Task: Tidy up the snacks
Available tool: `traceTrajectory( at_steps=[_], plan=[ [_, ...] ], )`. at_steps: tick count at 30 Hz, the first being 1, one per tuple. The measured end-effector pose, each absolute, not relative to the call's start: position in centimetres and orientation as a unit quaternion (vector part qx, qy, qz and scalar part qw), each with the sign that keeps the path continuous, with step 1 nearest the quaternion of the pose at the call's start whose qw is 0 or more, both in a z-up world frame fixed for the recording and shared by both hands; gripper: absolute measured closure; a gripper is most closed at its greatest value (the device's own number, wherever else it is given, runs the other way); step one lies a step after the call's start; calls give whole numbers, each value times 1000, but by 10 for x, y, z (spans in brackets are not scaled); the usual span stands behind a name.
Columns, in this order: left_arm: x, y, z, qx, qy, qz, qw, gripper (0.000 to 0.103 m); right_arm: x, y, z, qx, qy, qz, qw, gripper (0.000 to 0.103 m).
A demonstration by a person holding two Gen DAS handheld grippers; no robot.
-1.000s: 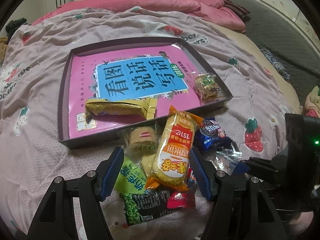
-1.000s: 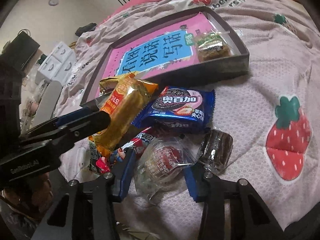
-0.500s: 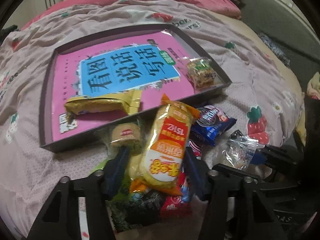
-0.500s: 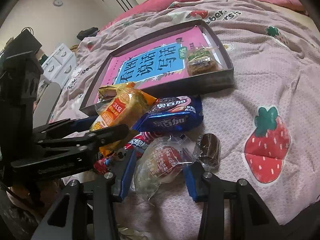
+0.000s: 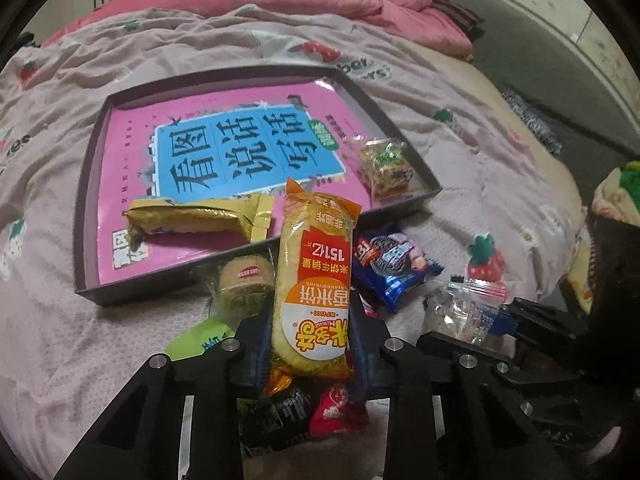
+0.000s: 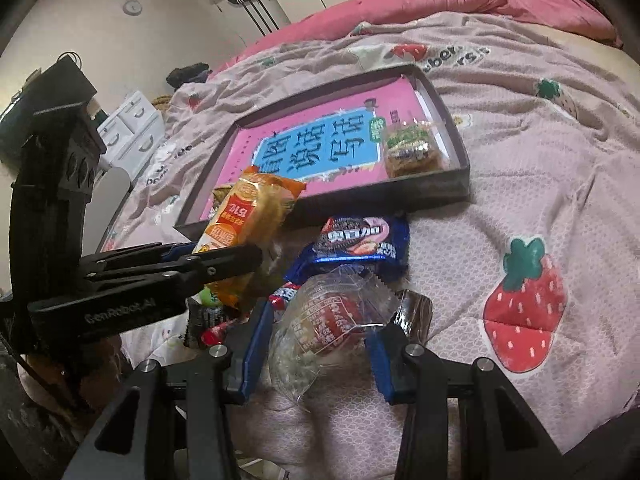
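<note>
Both tongs loaded, tray next.

My left tongs (image 5: 310, 334) have just been closing and now pinch the orange rice-cracker pack (image 5: 314, 280) by its lower end, so it stands clear of the pile on the bed (image 5: 480, 168); my right tongs (image 6: 316, 340) clamp the clear-wrapped snack (image 6: 328, 320), short of the tray (image 6: 440, 192), which holds 2 snacks.

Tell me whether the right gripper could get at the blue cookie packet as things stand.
Probably not yet: the right gripper is shut on a clear-wrapped snack, so its fingers are occupied. The blue cookie packet lies just beyond, uncovered on the bedspread, so the path itself looks free.
</note>
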State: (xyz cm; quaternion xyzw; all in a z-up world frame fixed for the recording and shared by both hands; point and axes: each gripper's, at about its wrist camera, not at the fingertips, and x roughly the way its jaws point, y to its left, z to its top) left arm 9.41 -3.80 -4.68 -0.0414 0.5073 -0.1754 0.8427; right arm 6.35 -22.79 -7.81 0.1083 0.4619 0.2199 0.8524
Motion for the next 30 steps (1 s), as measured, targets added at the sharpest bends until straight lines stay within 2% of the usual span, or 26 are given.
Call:
traceTrajectory(
  at_steps=[13, 30],
  plan=[
    [94, -1, -9, -85, 463, -158, 868, 70, 64, -235, -53, 112, 415, 215, 877, 59],
    [107, 54, 9, -124, 427, -99, 890, 70, 76, -232, -31, 99, 375, 220, 895, 59]
  ],
)
